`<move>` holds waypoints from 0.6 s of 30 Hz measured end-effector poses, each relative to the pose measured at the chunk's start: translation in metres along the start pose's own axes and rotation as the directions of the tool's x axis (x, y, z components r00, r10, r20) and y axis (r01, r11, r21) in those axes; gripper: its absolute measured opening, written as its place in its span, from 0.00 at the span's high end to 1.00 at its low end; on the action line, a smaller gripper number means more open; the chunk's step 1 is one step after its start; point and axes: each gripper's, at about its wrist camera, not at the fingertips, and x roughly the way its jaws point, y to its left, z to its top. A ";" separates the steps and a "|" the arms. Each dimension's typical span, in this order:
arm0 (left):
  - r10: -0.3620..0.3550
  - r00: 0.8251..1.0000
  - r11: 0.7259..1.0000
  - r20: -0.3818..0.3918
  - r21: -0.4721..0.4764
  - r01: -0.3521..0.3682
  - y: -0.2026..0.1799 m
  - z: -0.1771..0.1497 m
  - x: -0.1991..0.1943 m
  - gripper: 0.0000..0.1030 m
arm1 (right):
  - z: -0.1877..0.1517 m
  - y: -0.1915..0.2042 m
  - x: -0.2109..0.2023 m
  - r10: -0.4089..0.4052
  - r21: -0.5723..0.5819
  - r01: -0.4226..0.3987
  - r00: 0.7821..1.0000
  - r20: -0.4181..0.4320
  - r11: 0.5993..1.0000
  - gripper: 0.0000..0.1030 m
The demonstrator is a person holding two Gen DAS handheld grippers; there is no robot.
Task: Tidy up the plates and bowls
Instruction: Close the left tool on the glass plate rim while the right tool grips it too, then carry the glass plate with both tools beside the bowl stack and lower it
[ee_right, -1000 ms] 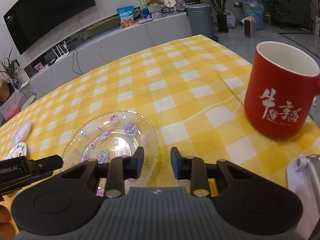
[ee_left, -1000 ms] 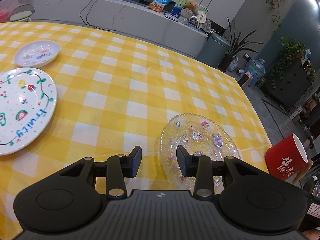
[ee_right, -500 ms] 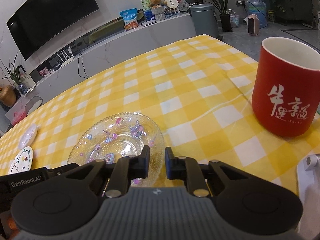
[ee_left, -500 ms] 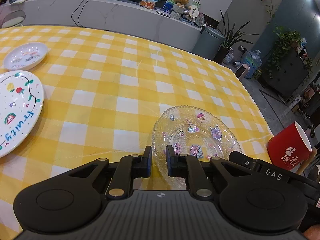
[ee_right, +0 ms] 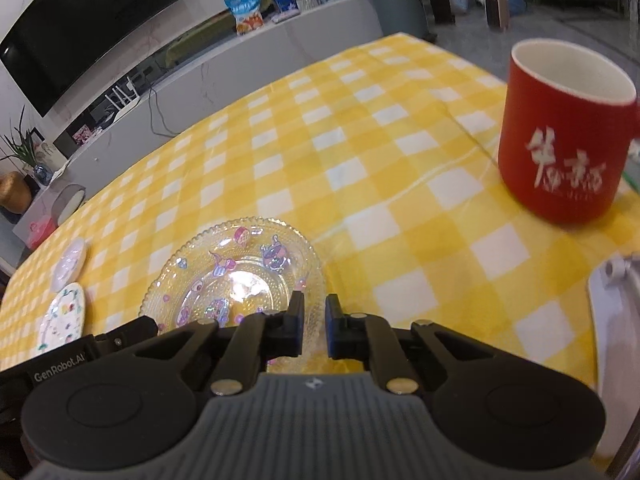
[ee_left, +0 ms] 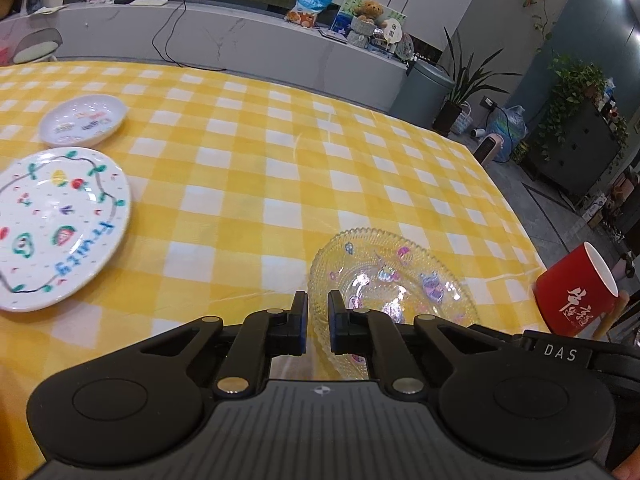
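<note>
Yellow-and-white checked tablecloth [ee_left: 256, 168] covers the whole table, with a long grey counter and a dark wall-mounted television [ee_right: 84, 36] behind it.

Seen from the left wrist camera, a small white dish [ee_left: 83, 120] sits at the far left, and just in front of it, close but apart, lies a larger white plate [ee_left: 52, 224] painted with fruit and blue lettering. Well to the right lies the clear glass plate [ee_left: 384, 276] with cartoon stickers, near the table's front edge. The left gripper [ee_left: 317, 326] has its fingers drawn close together on either side of this plate's left rim, so the glass edge runs through the narrow gap between the pads; it appears clamped. Further right, the red mug [ee_left: 576, 296] with white characters stands upright near the table corner.

From the right wrist camera, the same two white dishes show small at the far left. The glass plate [ee_right: 236, 276] lies in the middle, and the right gripper [ee_right: 314, 324] pinches its right rim in the same way, fingers nearly together with the beaded edge between them. The red mug [ee_right: 564, 140] stands well to the right.
</note>
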 end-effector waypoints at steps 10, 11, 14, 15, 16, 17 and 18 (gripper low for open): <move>0.041 0.999 0.999 0.017 -0.025 -0.041 0.021 -0.014 -0.039 0.90 | -0.023 0.022 -0.019 0.079 -0.024 -0.080 0.995 -0.060 0.996 0.92; 0.047 0.999 0.998 0.016 -0.029 -0.047 0.023 -0.017 -0.042 0.90 | -0.025 0.024 -0.021 0.082 -0.032 -0.084 0.994 -0.069 0.996 0.92; 0.061 0.998 0.998 0.014 -0.036 -0.061 0.029 -0.024 -0.053 0.90 | -0.035 0.029 -0.027 0.096 -0.051 -0.100 0.992 -0.085 0.994 0.92; 0.065 0.998 0.997 0.014 -0.039 -0.065 0.031 -0.027 -0.056 0.90 | -0.038 0.030 -0.030 0.101 -0.055 -0.106 0.991 -0.088 0.993 0.92; 0.069 0.998 0.997 0.013 -0.043 -0.069 0.033 -0.029 -0.060 0.90 | -0.039 0.031 -0.032 0.107 -0.062 -0.113 0.990 -0.091 0.992 0.92; 0.072 0.997 0.996 0.014 -0.047 -0.071 0.035 -0.031 -0.064 0.90 | -0.040 0.032 -0.034 0.112 -0.071 -0.119 0.989 -0.095 0.990 0.92; 0.076 0.997 0.996 0.013 -0.050 -0.075 0.037 -0.033 -0.068 0.90 | -0.042 0.035 -0.036 0.116 -0.080 -0.124 0.988 -0.101 0.989 0.92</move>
